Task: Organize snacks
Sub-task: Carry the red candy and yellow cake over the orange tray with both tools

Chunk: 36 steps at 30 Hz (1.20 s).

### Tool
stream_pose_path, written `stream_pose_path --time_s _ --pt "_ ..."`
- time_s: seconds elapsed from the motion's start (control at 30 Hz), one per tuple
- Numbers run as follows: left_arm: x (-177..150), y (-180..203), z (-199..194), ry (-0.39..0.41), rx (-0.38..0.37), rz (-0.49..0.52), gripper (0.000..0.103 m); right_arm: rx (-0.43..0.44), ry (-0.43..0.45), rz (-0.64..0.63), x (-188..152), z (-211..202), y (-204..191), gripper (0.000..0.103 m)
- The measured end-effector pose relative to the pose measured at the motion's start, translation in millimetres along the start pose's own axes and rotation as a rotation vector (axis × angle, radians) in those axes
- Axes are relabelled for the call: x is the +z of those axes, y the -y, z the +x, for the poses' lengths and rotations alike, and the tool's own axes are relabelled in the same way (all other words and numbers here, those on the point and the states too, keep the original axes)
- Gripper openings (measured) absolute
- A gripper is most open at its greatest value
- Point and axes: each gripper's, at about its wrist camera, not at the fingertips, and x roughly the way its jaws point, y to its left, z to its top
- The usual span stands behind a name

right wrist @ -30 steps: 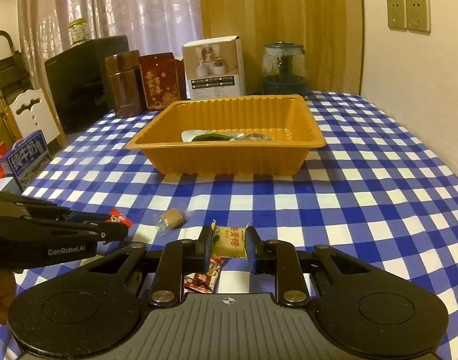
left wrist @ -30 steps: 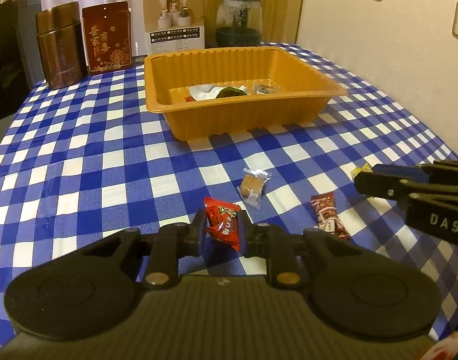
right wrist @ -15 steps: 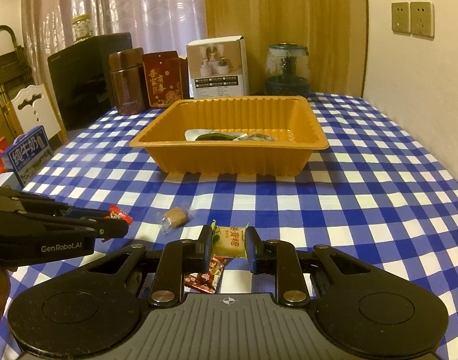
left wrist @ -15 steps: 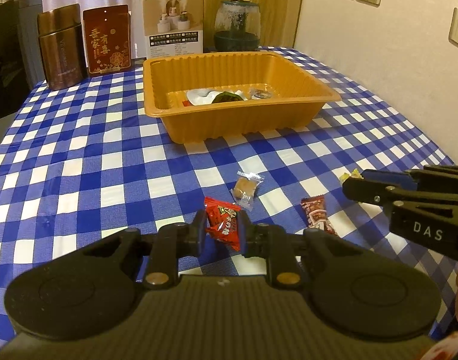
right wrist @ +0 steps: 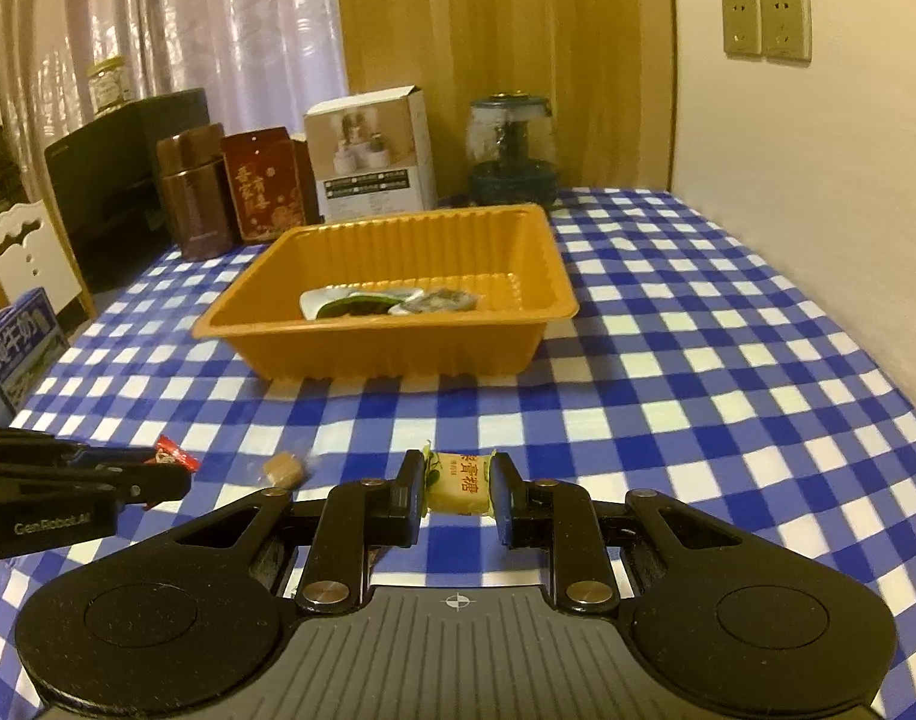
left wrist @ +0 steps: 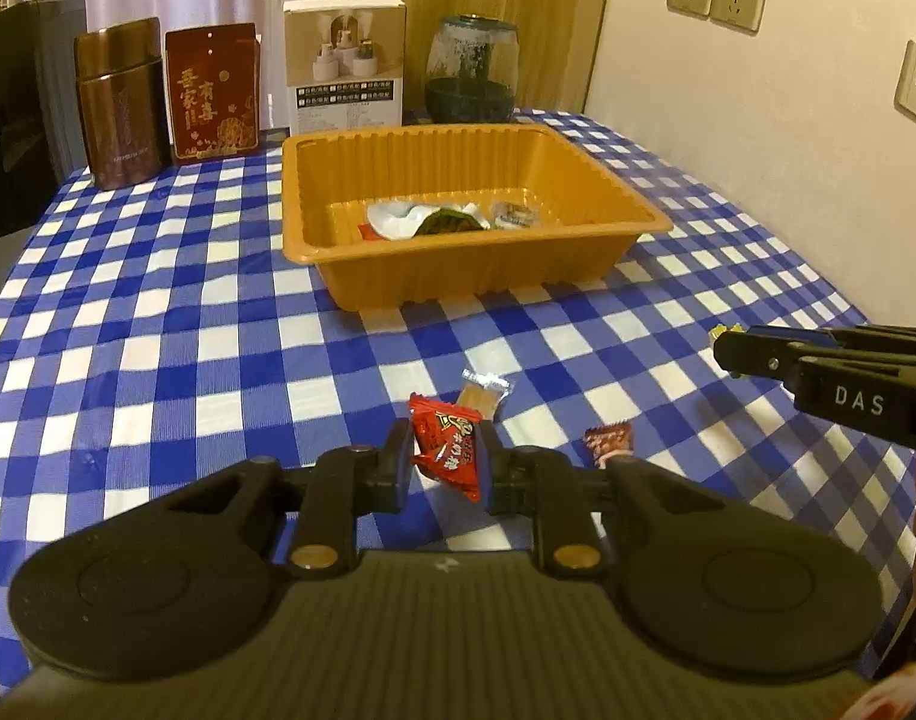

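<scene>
While the left hand-held gripper [left wrist: 443, 459] clamps a red candy [left wrist: 446, 450], the right hand-held gripper [right wrist: 458, 489] clamps a yellow candy [right wrist: 458, 483].

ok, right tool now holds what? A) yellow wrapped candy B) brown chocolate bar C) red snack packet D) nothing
A: in the right wrist view the right tool is shut on the yellow wrapped candy; the red snack packet sits in the left tool.
</scene>
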Motion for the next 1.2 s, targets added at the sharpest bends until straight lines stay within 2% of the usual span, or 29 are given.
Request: stream_pose_path --time_s 0.23,0.53,0.87,1.2 --pt "12 6 -4 0.017 -0.011 -0.008 0.019 -0.025 -0.015 0.026 10 0 12 0.024" --pt "26 11 -12 0.014 0.021 -0.034 0.019 -0.024 -0.024 0.056 36 -3 19 0.024" --pt "51 27 -22 0.017 0.038 -0.006 0.019 -0.015 0.025 0.115 59 -11 38 0.024" --pt "76 22 -8 0.062 0.025 -0.044 0.019 0.017 0.046 0.077 77 0 25 0.024"
